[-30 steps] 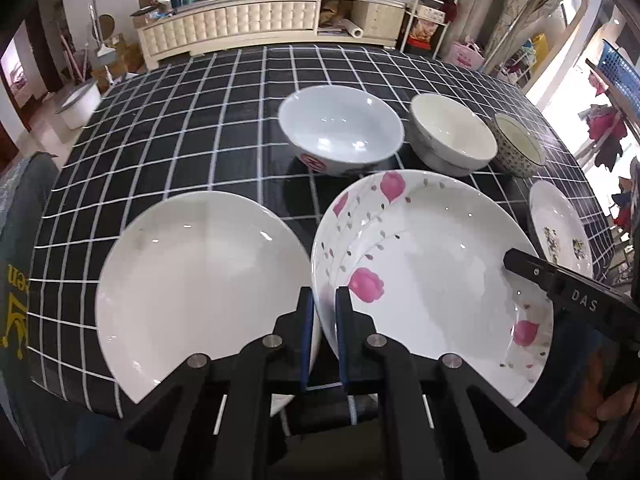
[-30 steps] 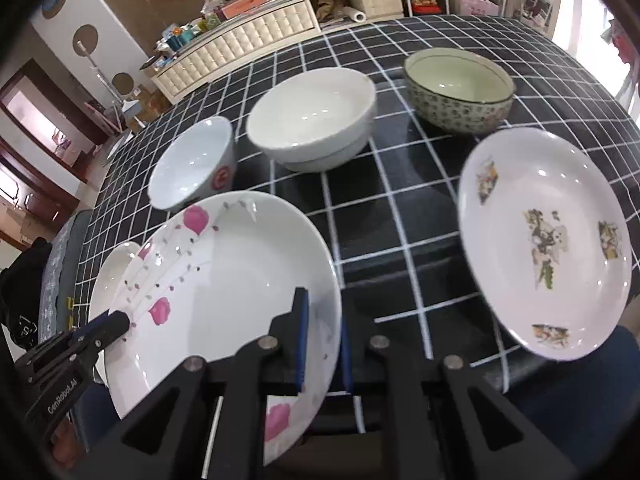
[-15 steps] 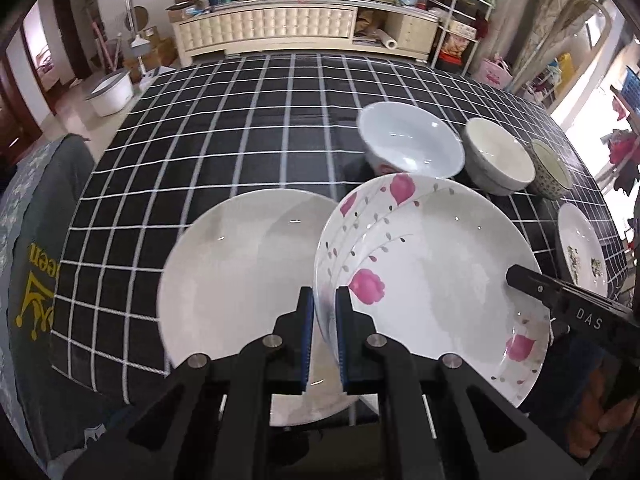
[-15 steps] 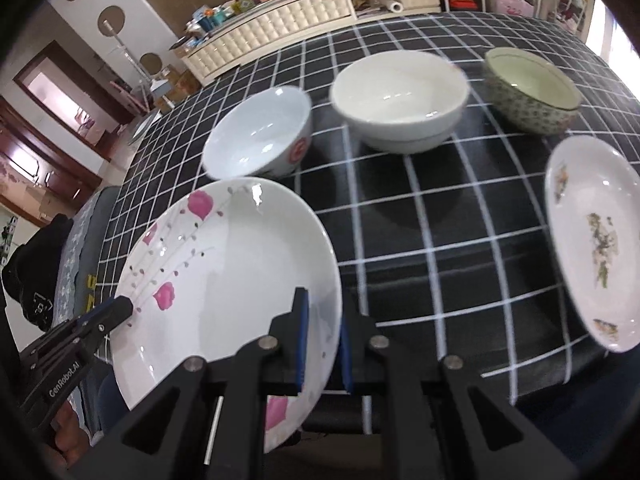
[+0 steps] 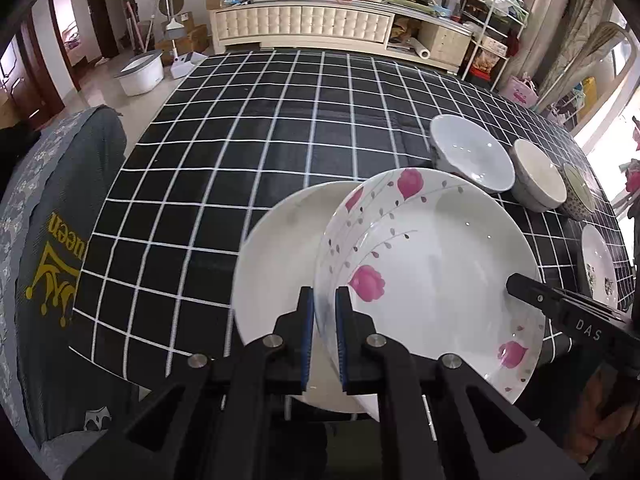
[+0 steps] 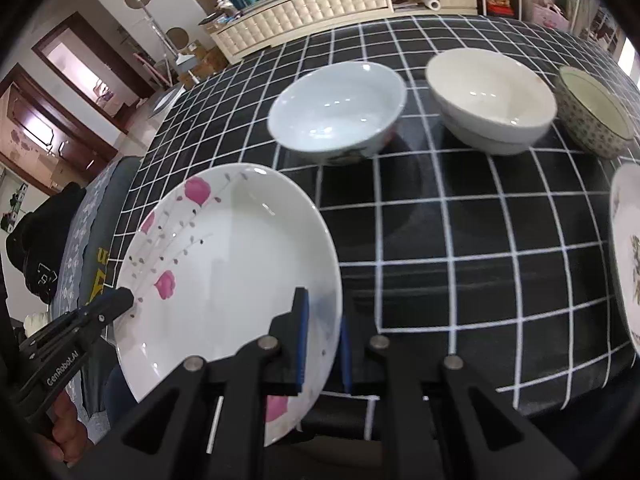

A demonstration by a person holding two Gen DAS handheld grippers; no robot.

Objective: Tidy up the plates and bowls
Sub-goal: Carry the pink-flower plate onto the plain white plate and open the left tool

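Both pairs of fingers clamp one flowered plate (image 5: 436, 264) by opposite edges: the left gripper (image 5: 321, 336) pinches its left rim, the right gripper (image 6: 322, 344) its right rim, apparently to keep the wide dish steady. It hangs tilted above the checked tablecloth (image 5: 248, 148), partly over the plain white plate (image 5: 276, 264) at the near edge, likely for stacking there. Three bowls sit farther right.

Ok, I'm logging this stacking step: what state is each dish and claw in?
Pink-flower plate: lifted, tilted, partly over the plain plate.
Plain white plate: flat on the table.
Left claw: shut on the flowered rim.
Right claw: shut on the opposite rim.
Three bowls: upright, unstacked.
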